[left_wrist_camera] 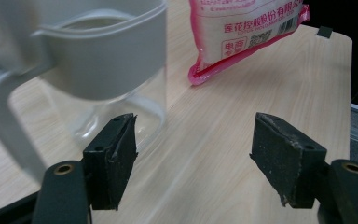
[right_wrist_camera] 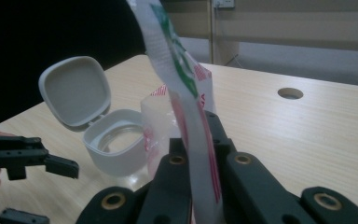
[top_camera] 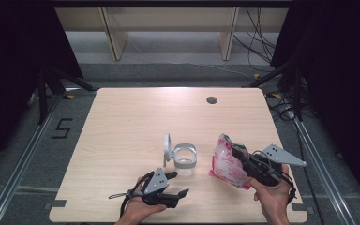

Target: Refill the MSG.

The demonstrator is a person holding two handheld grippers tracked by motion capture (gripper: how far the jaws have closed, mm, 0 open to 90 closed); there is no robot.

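The right claw [top_camera: 240,157] is clenched on the pink-and-white bag [top_camera: 226,161], holding it upright near the surface's [top_camera: 136,117] right front edge. The released left claw [top_camera: 178,183] lies just before the open-lidded clear container [top_camera: 185,159], near the front edge; bare surface stretches beyond.

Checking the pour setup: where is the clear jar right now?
High view: the clear jar stands lid-open at the table's centre-front, between the open left gripper and the pink bag.

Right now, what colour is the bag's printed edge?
Pink-red on white, on the bag; clearest in the left gripper view.
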